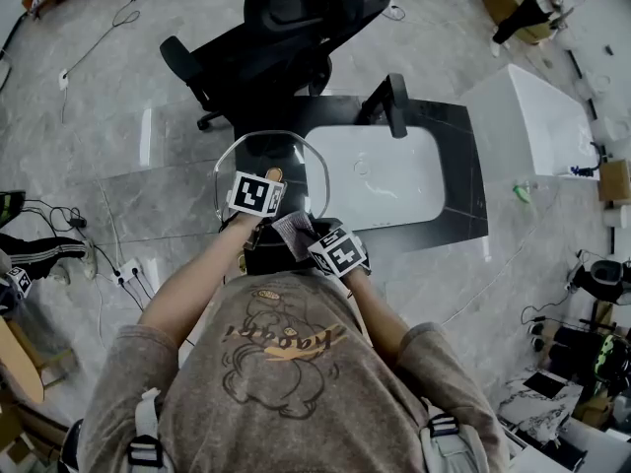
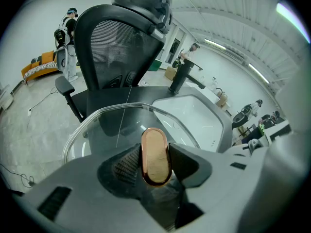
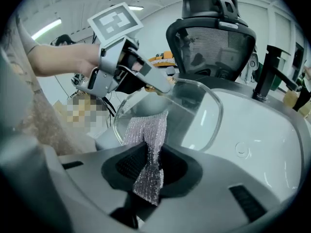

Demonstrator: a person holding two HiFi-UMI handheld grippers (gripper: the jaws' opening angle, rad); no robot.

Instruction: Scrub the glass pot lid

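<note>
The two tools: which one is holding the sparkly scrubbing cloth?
The right tool: its jaws pinch the silvery cloth, while the left tool grips the copper-coloured knob of the glass lid.

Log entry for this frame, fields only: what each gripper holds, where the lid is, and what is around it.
left gripper: shut on the lid's copper knob
glass lid: held up, tilted, at the left edge of the white sink
right gripper: shut on a silvery scrub cloth
cloth to lid: near the rim; contact unclear
behind: black faucet, black office chair
</note>
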